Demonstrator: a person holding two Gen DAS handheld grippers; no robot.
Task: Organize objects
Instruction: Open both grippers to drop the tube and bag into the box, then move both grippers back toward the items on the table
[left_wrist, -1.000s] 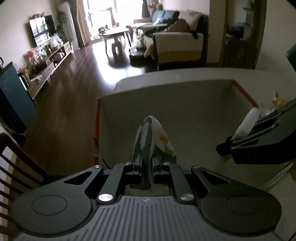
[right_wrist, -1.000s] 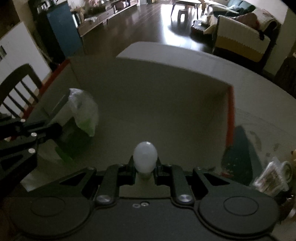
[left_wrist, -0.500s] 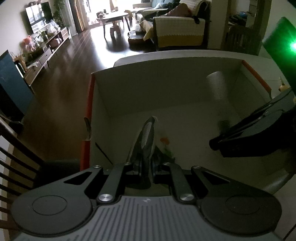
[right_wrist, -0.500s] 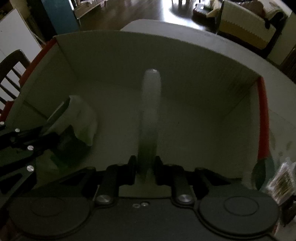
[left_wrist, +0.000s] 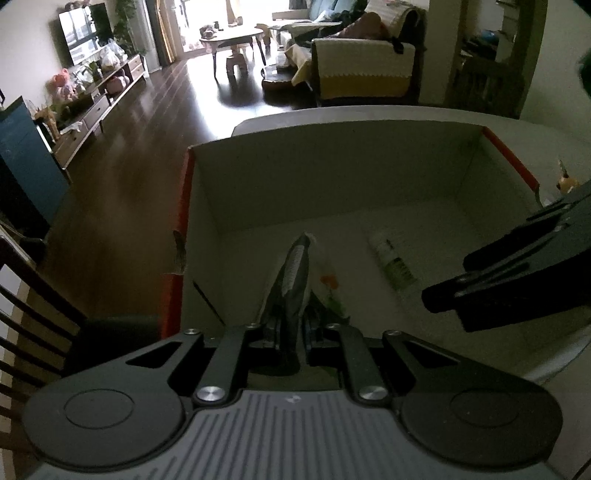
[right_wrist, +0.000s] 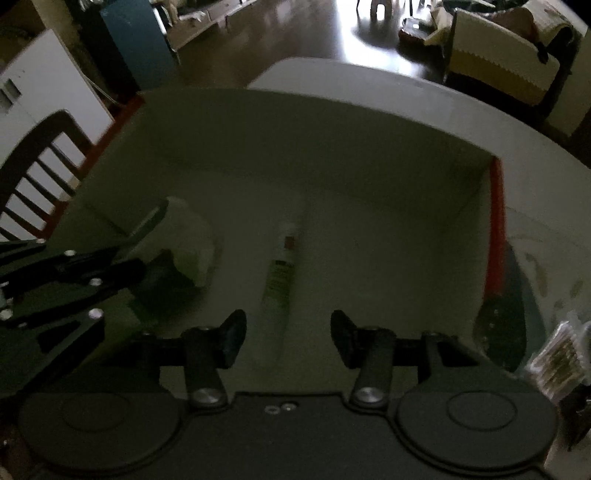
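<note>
The tube lies flat on the floor of the box, lengthwise toward the far wall and roughly midway between the side walls. The right gripper hangs just above the tube's near end with its fingers spread wide and nothing between them, so the tube looks delivered. In the left wrist view the same tube shows on the box floor, right of the packet.

The packet, a thin soft wrapper with a flower print, is pinched in the left gripper, whose fingers are pressed together on its lower edge. It stands on edge inside the box, nearer the left wall with the red rim; whether its bottom touches the floor I cannot tell.

The step in hand appears to be dropping items into the box, with the packet next. That calls for lowering it until it rests, beside but not on the tube, then parting the fingers and lifting straight out. The right gripper should rise clear of the wall first, since more loose things wait on the table outside the box's right wall
</note>
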